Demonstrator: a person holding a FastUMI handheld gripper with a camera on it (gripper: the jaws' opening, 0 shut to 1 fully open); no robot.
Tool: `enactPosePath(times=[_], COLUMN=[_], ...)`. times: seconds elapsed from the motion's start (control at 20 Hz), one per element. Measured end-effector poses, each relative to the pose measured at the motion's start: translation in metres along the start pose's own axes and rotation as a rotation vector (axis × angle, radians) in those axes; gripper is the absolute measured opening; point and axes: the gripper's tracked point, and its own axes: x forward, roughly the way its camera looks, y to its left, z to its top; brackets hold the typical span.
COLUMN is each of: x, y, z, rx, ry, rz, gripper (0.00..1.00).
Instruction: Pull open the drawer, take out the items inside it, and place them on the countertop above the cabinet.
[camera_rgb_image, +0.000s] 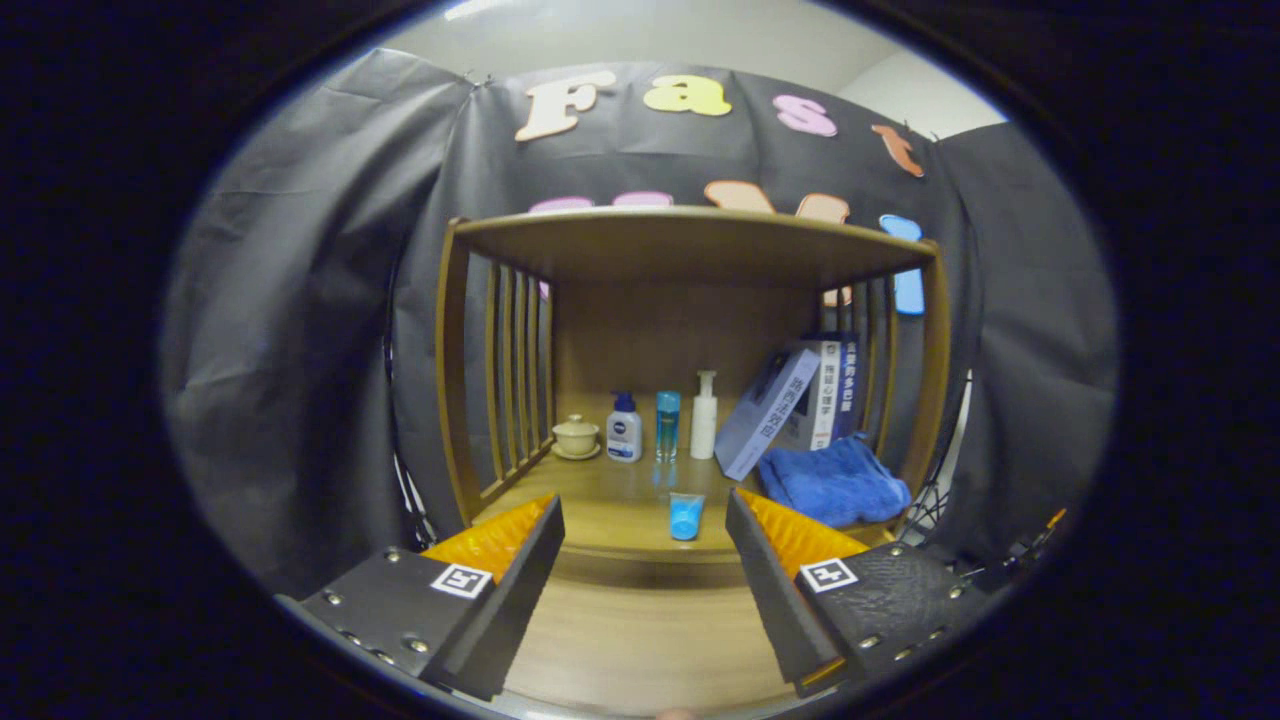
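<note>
Gripper view: my gripper hangs with fingers spread wide and empty before the wooden cabinet. On its countertop, a small blue tube stands between the fingertips; a blue towel lies beside it.

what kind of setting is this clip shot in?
Likely a staged home-style booth: a wooden shelf unit against black cloth, stocked with toiletry bottles, a lidded cup, books and a blue towel. The tool is open.
</note>
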Motion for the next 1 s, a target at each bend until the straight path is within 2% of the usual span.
enactPosePath(times=[0.15, 0.25, 0.4, 0.55, 1.0], x=[-0.03, -0.05, -0.075, -0.092, -0.115], y=[-0.014, -0.016, -0.026, -0.032, -0.034], z=[0.012, 0.005, -0.017, -0.038, -0.129], rx=[-0.007, -0.016, -0.067, -0.061, 0.007], ry=[-0.038, -0.042, -0.042, -0.051, 0.032], rz=[-0.016, -0.019, -0.053, -0.088, -0.088], gripper=[0.97, 0.96, 0.96, 0.97, 0.97])
